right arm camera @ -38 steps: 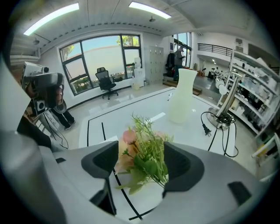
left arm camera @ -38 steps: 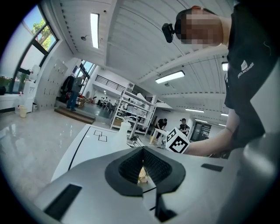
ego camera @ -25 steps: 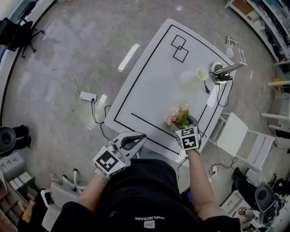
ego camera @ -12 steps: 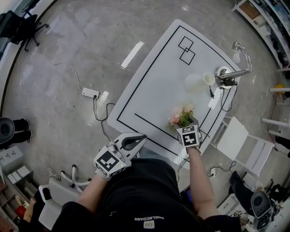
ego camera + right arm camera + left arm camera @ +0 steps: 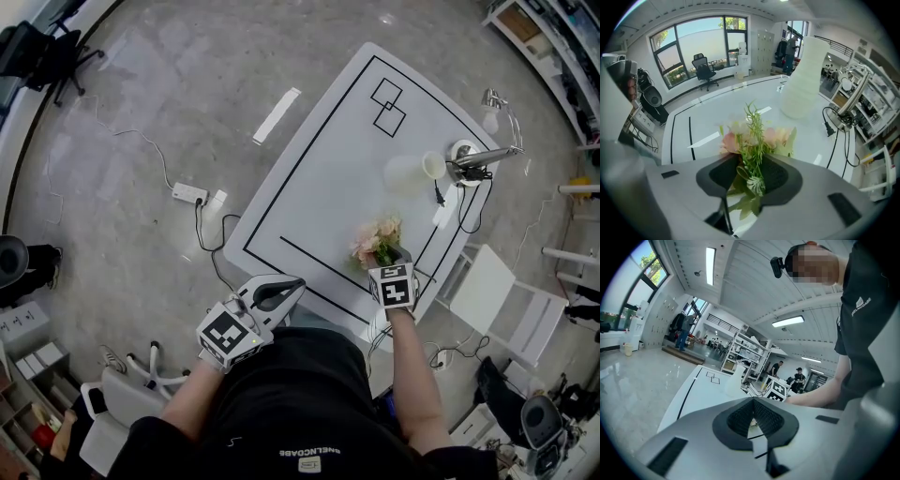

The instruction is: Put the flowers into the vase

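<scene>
A small bunch of pink and cream flowers [image 5: 375,242] with green sprigs lies near the front right of the white table [image 5: 328,178]. My right gripper [image 5: 383,256] points steeply down at it. In the right gripper view its jaws are closing, and the pads touch the green stems of the flowers [image 5: 754,138] on both sides of the right gripper [image 5: 751,171]. The white ribbed vase [image 5: 405,173] stands upright farther back on the right, also seen as the vase [image 5: 801,79]. My left gripper [image 5: 281,292] is shut and empty, held off the table's front edge by my body.
A metal lamp base with a black cable [image 5: 473,157] stands right of the vase at the table's edge. Two outlined squares [image 5: 389,103] mark the far end. A white chair [image 5: 497,291] stands right of the table, and a power strip [image 5: 186,194] lies on the floor at the left.
</scene>
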